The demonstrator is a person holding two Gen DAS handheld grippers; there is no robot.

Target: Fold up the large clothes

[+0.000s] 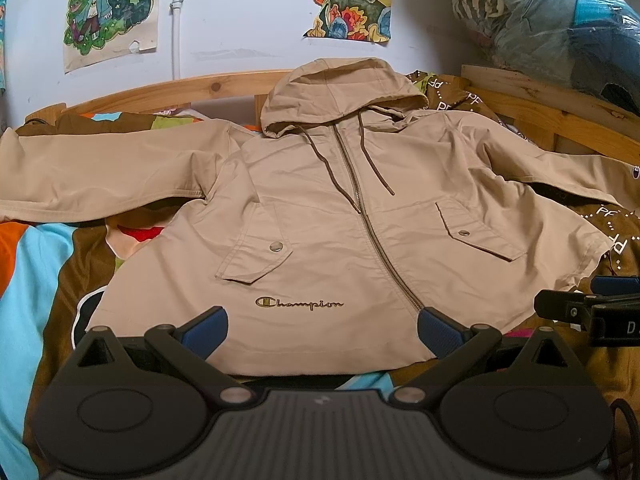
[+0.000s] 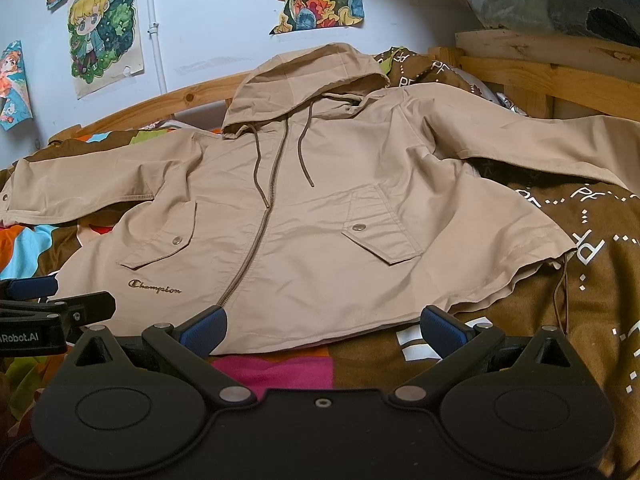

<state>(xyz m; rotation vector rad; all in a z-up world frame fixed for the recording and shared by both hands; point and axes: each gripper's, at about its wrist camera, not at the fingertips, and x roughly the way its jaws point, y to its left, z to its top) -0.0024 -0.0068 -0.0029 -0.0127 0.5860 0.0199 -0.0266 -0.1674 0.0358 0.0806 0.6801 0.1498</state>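
A beige hooded jacket (image 1: 328, 208) lies flat and face up on the bed, zipped, sleeves spread to both sides, hood toward the wall. The same jacket (image 2: 320, 208) fills the right wrist view. My left gripper (image 1: 322, 330) hovers open just above the jacket's bottom hem, its blue pads (image 1: 206, 330) wide apart with nothing between them. My right gripper (image 2: 322, 328) is open too, near the hem's right part, holding nothing. In the left wrist view the right gripper (image 1: 588, 308) shows at the right edge; the left gripper (image 2: 36, 304) shows at the left edge of the right wrist view.
A colourful patchwork bedspread (image 1: 40, 264) covers the bed under the jacket. A wooden bed rail (image 1: 168, 92) runs along the back, and a wooden frame (image 2: 540, 64) stands at the right. Posters (image 1: 112, 8) hang on the white wall. Bagged clothes (image 1: 560, 16) are piled at the upper right.
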